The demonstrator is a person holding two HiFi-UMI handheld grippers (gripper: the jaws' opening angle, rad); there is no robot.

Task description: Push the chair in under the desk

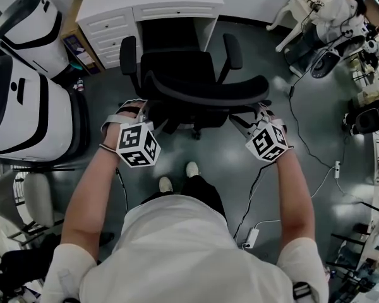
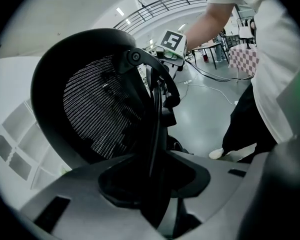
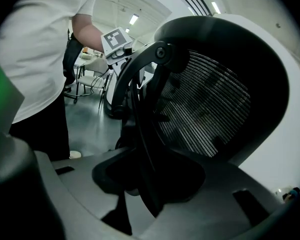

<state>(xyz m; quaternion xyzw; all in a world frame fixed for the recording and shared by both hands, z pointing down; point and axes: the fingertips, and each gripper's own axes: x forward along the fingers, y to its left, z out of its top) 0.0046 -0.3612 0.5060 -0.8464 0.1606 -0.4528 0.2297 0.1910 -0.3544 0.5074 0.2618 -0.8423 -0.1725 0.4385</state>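
A black mesh office chair [image 1: 196, 74] stands in front of the white desk [image 1: 151, 5], its seat facing the kneehole. My left gripper [image 1: 141, 108] is at the left end of the curved backrest, and my right gripper [image 1: 259, 110] is at the right end. In the left gripper view the backrest rim [image 2: 157, 114] runs down between the grey jaws of the left gripper [image 2: 155, 184], which are closed on it. In the right gripper view the right gripper [image 3: 150, 184] grips the opposite rim [image 3: 140, 114] the same way.
A large white machine [image 1: 25, 87] stands at the left, close to the desk's drawers [image 1: 110, 33]. Cables [image 1: 303, 137] and a power strip [image 1: 249, 237] lie on the grey floor at the right. A grey chair [image 1: 19, 201] is at the lower left. The person's shoes [image 1: 191, 168] are just behind the chair.
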